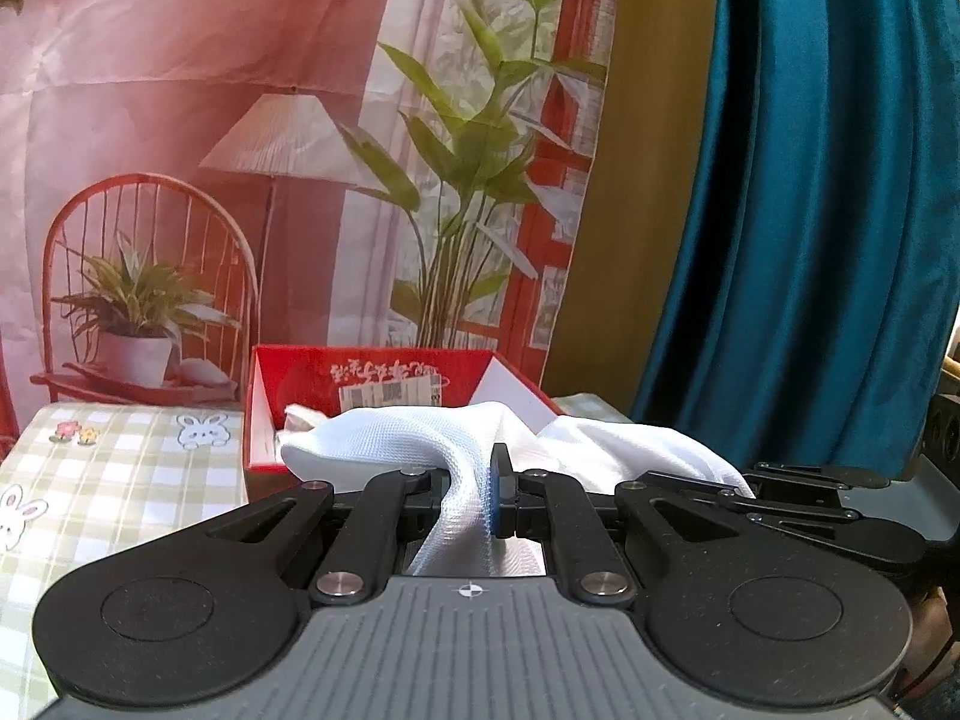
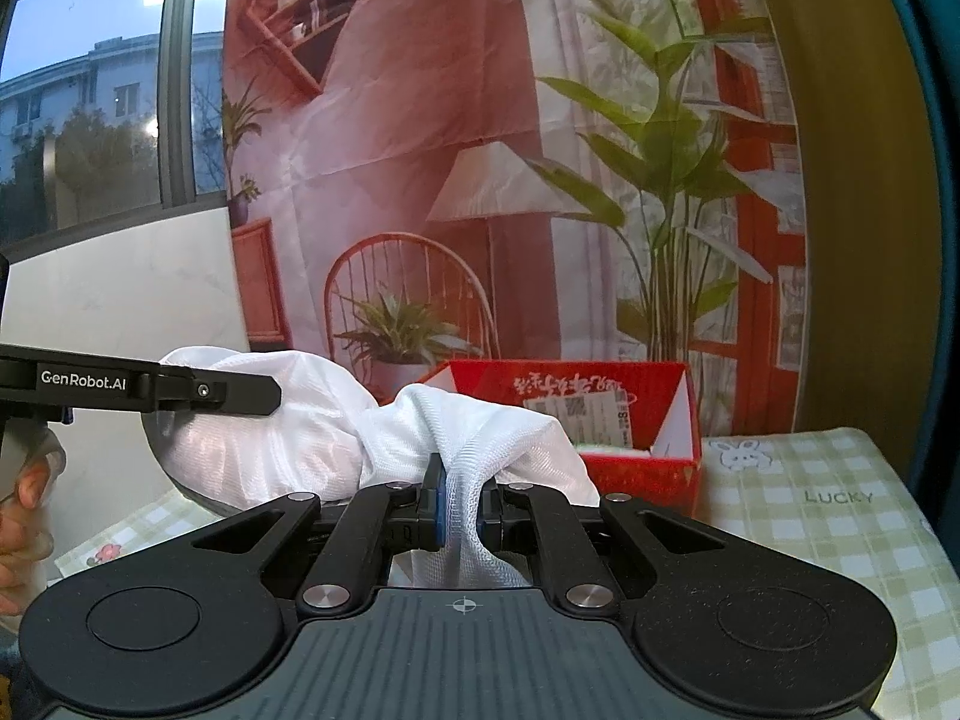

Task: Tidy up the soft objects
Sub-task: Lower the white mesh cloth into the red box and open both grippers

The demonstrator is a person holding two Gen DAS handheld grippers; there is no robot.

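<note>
1. White mesh cloth [image 1: 414, 438] is pinched at one bunched fold by the left hand-held gripper [image 1: 474, 501], whose jaws are clamped on it; the fabric runs down between them toward the camera.
2. In the right wrist view the right hand-held gripper [image 2: 462, 507] is likewise clamped on a gathered fold of the same white mesh cloth [image 2: 300, 438], which bulges out to its left.
3. The left hand-held gripper [image 2: 198, 390] enters that view from the left edge, its finger lying against the cloth's upper bulge.
4. The cloth is held up between the two tools, in front of a red box [image 1: 372, 372], and it hides part of the box's front edge.
5. The red box [image 2: 672, 462] stands open on the surface [image 2: 840, 528], which is covered with a green checked cloth printed with rabbits.
6. Behind the box hangs a printed backdrop [image 1: 240, 120] showing a lamp, chair and plants; a teal curtain [image 1: 810, 210] hangs at its right.
</note>
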